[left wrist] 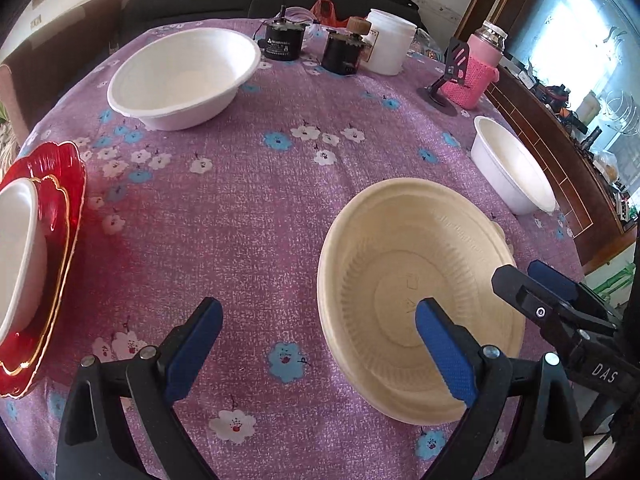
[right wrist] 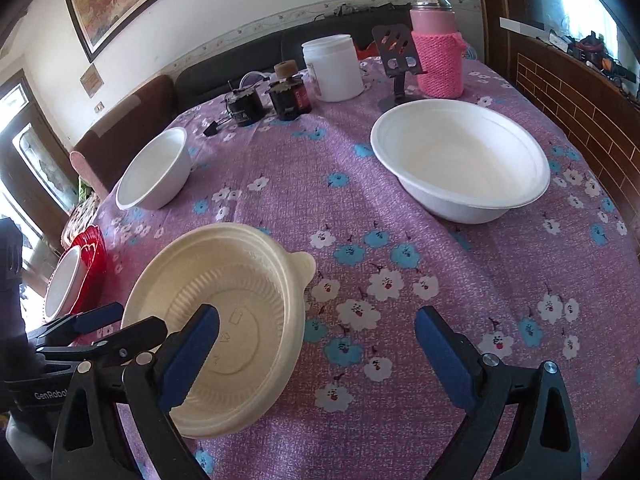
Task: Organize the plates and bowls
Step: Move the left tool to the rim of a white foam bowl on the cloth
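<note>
Sorting: early, one white bowl (left wrist: pixel 18 256) nested on red plates (left wrist: pixel 60 240), desk's left edge.
Loose: cream bowl (left wrist: pixel 420 296), two white bowls (left wrist: pixel 184 76) (left wrist: pixel 516 168).
Left gripper (left wrist: pixel 320 344), right gripper (right wrist: pixel 316 344): both apart, empty.

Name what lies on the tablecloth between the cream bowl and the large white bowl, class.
Nothing: in the right wrist view, only bare flowered tablecloth separates the cream bowl from the large white bowl.
</note>
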